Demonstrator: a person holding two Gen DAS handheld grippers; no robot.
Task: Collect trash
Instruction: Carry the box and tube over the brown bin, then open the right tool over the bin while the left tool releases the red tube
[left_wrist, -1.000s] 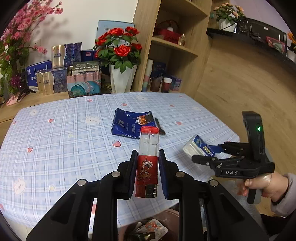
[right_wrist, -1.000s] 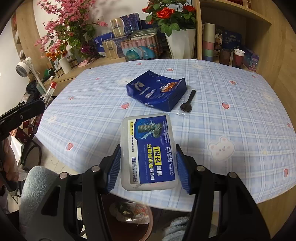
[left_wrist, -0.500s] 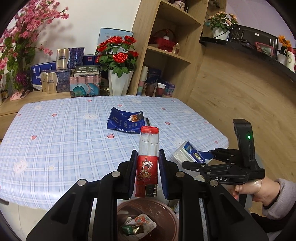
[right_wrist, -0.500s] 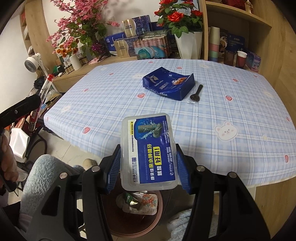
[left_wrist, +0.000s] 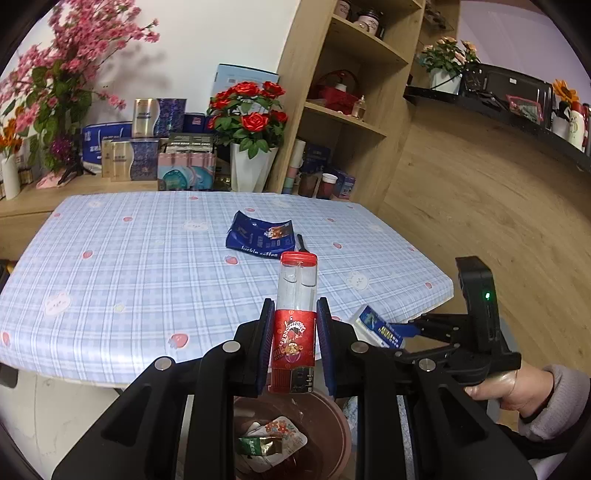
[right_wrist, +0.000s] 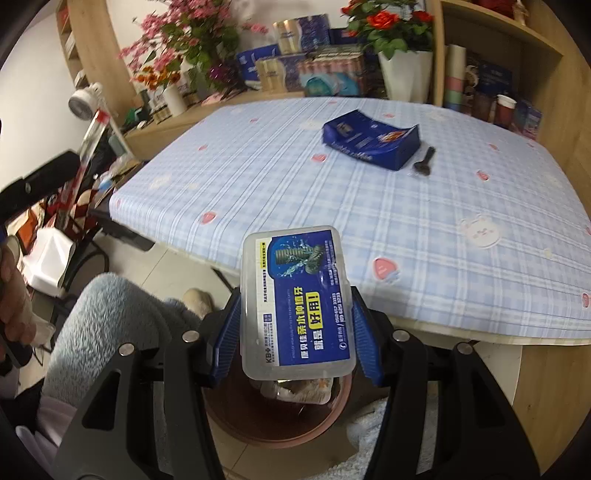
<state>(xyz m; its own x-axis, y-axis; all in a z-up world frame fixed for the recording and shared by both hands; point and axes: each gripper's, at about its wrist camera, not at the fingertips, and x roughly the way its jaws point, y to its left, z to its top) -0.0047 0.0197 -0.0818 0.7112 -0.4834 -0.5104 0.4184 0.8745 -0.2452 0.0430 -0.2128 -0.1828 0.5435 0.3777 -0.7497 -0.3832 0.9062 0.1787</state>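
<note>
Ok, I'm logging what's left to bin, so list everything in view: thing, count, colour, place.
tube: one, clear with red cap and label, between the left gripper's pads, above the bin
plastic box: one, clear with blue label, between the right gripper's pads, above the bin
coffee bag: one, dark blue, on the table
fork: one, black, beside the bag
bin: one, brown, on the floor by the table edge, wrappers inside
table: one, blue checked cloth
rose pot: one, red flowers in white vase, behind the table
left gripper: black, shut
right gripper: black, shut
</note>
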